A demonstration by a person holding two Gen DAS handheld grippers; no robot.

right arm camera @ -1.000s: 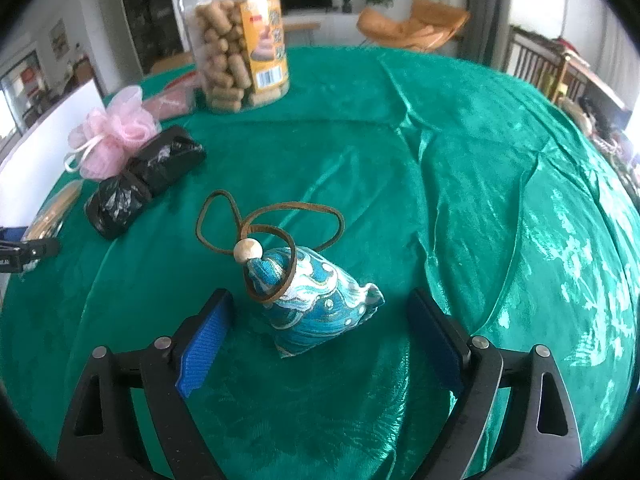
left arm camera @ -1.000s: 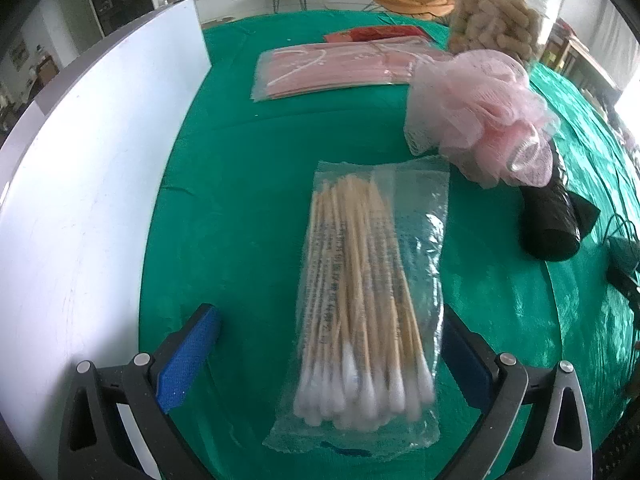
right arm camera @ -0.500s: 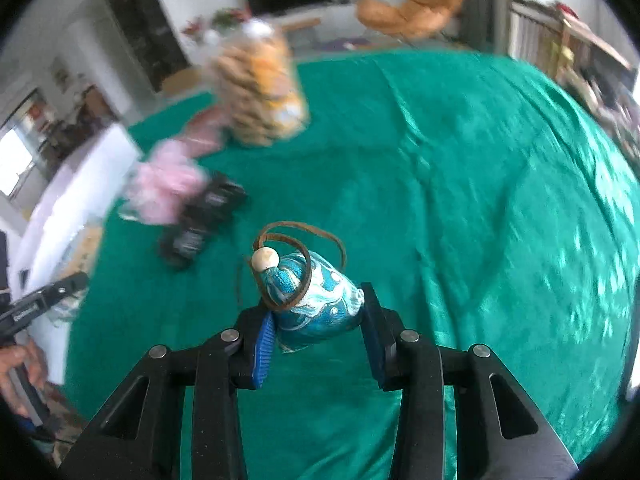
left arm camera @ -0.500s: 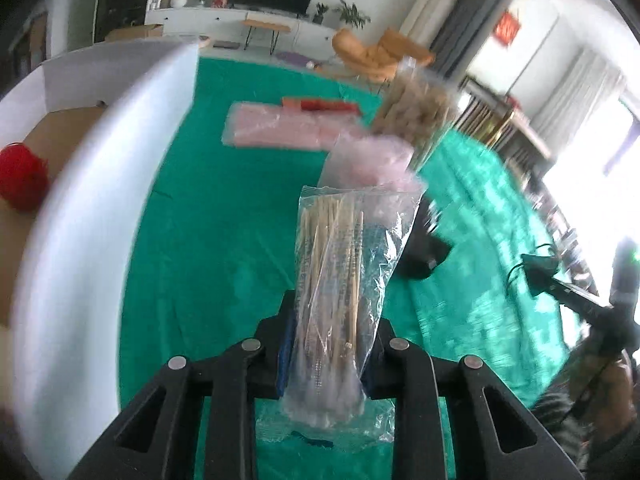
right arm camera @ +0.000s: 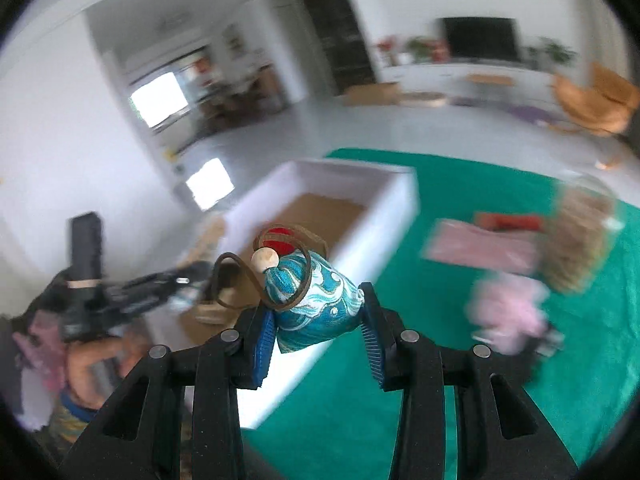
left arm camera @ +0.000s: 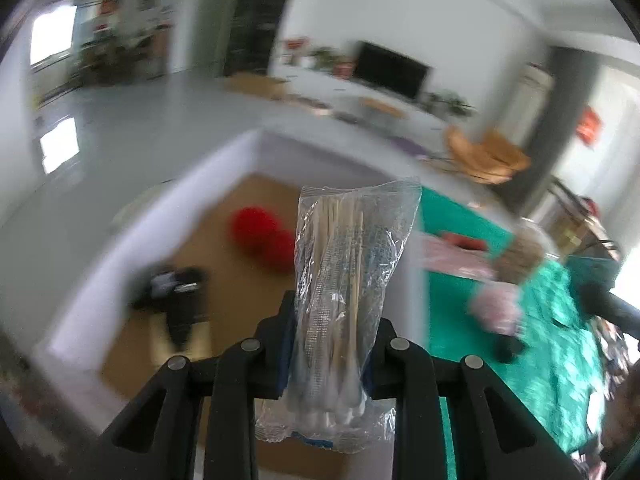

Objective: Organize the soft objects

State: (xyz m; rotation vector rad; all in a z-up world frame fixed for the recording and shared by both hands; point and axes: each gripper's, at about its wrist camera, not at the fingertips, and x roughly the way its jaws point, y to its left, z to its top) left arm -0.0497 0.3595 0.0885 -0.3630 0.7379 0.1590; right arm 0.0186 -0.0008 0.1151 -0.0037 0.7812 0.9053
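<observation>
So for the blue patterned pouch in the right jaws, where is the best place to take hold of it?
Across its wide padded body, from the two sides, as the right gripper has it now. The blue pouch tapers toward the wooden bead and loose brown cord, which give the jaws little to press on, so the bulging lower half is probably the surest grip.

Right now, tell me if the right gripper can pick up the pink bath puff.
Probably not: the right gripper is already shut on the blue pouch, so its jaws are occupied. The pink bath puff lies uncovered on the green cloth.
</observation>
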